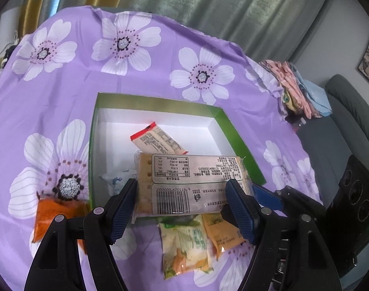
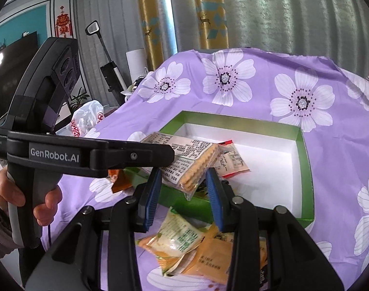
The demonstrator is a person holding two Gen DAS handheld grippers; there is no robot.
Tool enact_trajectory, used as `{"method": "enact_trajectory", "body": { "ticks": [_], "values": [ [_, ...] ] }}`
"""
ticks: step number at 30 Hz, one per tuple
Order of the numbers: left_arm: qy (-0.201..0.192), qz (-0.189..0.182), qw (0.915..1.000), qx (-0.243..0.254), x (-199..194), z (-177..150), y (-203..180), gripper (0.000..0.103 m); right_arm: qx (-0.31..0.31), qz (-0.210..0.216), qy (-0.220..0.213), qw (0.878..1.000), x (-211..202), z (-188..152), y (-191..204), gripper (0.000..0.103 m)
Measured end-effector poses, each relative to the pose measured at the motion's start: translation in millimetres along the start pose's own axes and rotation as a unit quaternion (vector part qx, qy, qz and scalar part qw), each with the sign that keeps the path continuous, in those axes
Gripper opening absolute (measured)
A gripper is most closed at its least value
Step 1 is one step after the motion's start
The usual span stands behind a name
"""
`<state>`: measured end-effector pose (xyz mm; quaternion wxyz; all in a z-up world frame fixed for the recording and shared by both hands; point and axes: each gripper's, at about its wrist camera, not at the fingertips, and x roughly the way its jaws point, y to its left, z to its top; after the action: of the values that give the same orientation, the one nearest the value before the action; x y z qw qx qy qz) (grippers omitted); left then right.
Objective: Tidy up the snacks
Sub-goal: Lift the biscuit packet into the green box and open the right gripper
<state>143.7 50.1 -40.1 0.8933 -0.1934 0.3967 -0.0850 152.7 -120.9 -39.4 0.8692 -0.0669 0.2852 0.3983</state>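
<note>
A green box (image 1: 242,143) with a white floor lies on the purple flowered cloth; it also shows in the right wrist view (image 2: 305,160). My left gripper (image 1: 184,206) is shut on a clear cracker pack (image 1: 191,184) and holds it over the box's near edge; the same pack shows in the right wrist view (image 2: 191,167). A red-edged snack packet (image 1: 157,140) lies inside the box. My right gripper (image 2: 182,198) is open and empty above a green-white packet (image 2: 182,242) and an orange packet (image 2: 213,257) on the cloth.
Another orange packet (image 1: 53,215) lies on the cloth left of the box. A small white packet (image 1: 114,181) lies in the box's near left corner. Folded clothes (image 1: 298,89) sit at the far right edge. Curtains hang behind.
</note>
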Motion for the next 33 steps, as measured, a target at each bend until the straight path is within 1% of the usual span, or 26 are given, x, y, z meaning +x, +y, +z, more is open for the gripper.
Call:
{"method": "enact_trajectory", "body": {
  "ticks": [11,18,22,23,24,25,26,28,33],
  "values": [
    [0.023,0.005,0.9997,-0.011,29.1,8.4,9.0,0.074,0.011,-0.004,0.023,1.0,24.2,-0.5,-20.1,0.039],
    [0.04,0.016,0.9989,-0.016,39.4,6.0,11.5,0.074,0.024,-0.01,0.055,0.998,42.0,-3.7,-25.2,0.043],
    [0.04,0.018,0.9988,-0.021,39.3,5.6,11.7,0.074,0.032,-0.012,0.06,0.998,42.9,-5.0,-26.1,0.044],
    [0.041,0.016,0.9988,-0.022,38.3,6.1,11.0,0.074,0.033,-0.013,0.06,0.998,42.8,-4.7,-26.1,0.047],
    [0.04,0.014,0.9989,-0.022,37.2,6.5,10.5,0.074,0.034,-0.018,0.06,0.997,42.1,-4.3,-26.4,0.053],
    [0.038,0.013,0.9989,-0.022,35.6,7.3,9.4,0.074,0.035,-0.023,0.059,0.997,41.1,-4.0,-26.2,0.055],
    [0.034,0.015,0.9991,-0.019,32.5,8.1,7.4,0.074,0.036,-0.027,0.057,0.997,39.5,-3.5,-26.3,0.056],
    [0.027,0.019,0.9993,-0.016,25.9,8.8,4.9,0.078,0.042,-0.028,0.049,0.998,34.2,-2.3,-27.2,0.059],
    [0.01,0.026,0.9996,-0.011,4.6,7.3,1.1,0.079,0.056,-0.037,0.033,0.997,13.5,-3.6,-29.3,0.062]
  ]
}}
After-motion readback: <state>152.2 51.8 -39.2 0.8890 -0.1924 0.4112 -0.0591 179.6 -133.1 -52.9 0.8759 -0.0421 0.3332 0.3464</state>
